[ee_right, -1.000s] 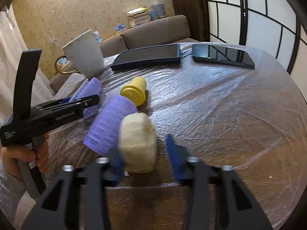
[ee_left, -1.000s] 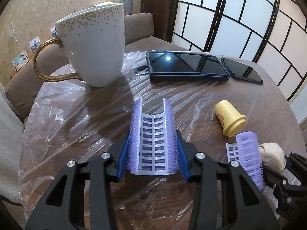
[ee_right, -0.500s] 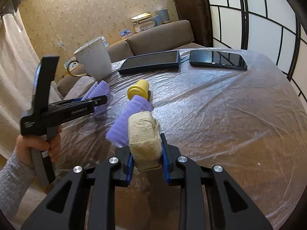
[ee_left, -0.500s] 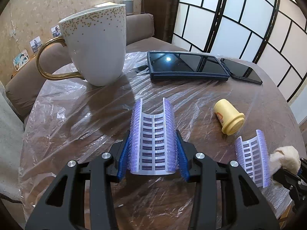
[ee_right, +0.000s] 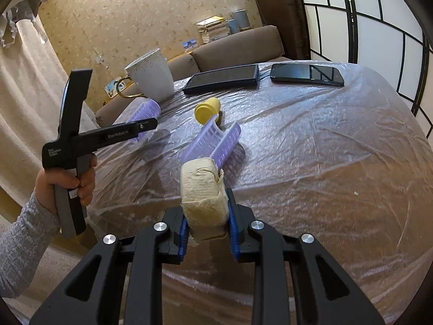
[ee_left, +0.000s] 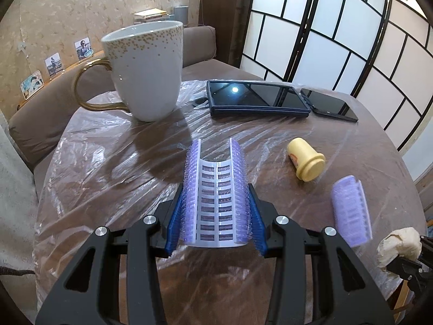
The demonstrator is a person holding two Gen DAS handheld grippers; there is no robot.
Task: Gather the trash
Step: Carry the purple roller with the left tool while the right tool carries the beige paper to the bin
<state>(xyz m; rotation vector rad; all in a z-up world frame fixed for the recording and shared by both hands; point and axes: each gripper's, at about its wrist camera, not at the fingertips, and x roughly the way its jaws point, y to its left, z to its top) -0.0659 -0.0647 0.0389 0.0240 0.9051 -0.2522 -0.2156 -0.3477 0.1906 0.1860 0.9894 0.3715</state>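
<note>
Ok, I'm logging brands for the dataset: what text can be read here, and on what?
"GenRobot.AI": on the left tool's black arm, faint.
"Data ... System": on its body, middle word blurred.
Yellow cup's label: too blurred to read.

Between the right gripper (ee_right: 207, 226) fingers (ee_right: 183, 233), crumpled beige paper wad (ee_right: 203, 192), matt, embossed texture. Between the left gripper (ee_left: 215, 218) fingers: bristly purple plastic curler (ee_left: 215, 195). Ahead of them, wrinkled glossy plastic film (ee_left: 108, 168), glazed white mug (ee_left: 147, 70), glossy glass tablet (ee_left: 257, 97).
</note>
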